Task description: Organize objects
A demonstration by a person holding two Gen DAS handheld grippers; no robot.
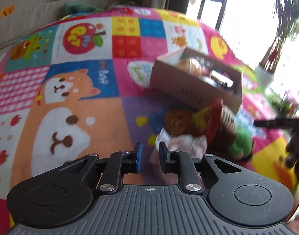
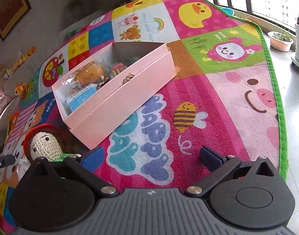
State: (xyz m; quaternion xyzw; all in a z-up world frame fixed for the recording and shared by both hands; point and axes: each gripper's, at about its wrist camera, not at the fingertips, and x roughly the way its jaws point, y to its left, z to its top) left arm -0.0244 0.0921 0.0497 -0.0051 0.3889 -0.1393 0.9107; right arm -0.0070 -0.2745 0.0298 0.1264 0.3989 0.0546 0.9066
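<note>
- The left gripper (image 1: pixel 150 155) had its fingers nearly together with a narrow gap, and nothing showed between them; a crumpled pale wrapper (image 1: pixel 180 143) lay on the mat just beyond the right fingertip, blurred, and whether it touched the finger could not be told.
- The right gripper (image 2: pixel 151 157) stood spread as wide as it goes, empty, with only bare mat between the blue pads (image 2: pixel 91 159).
- A crochet doll (image 2: pixel 45 144) in a red hat and green dress lay on the mat just left of the right gripper's left finger, near the box's near corner. It was still outside the box.
- In the left view the same doll (image 1: pixel 218 123) lay on its side just near of the box (image 1: pixel 196 80), with the wrapper beside its hat.
- The pink box (image 2: pixel 130 90) sat open in the middle of the patchwork mat (image 2: pixel 218 98), its lid nested underneath as far as could be judged.
- Already inside it: a bagged bun (image 2: pixel 90 74), a blue-and-white packet (image 2: pixel 82 98) at the near-left end, and several small items toward the far end, too small to name.
- Judged from that, the sorting was well along: most things were boxed, and the doll and the wrapper remained loose on the mat.
- The wide-open right gripper beside the doll suggested the doll as the next thing to go in.
</note>
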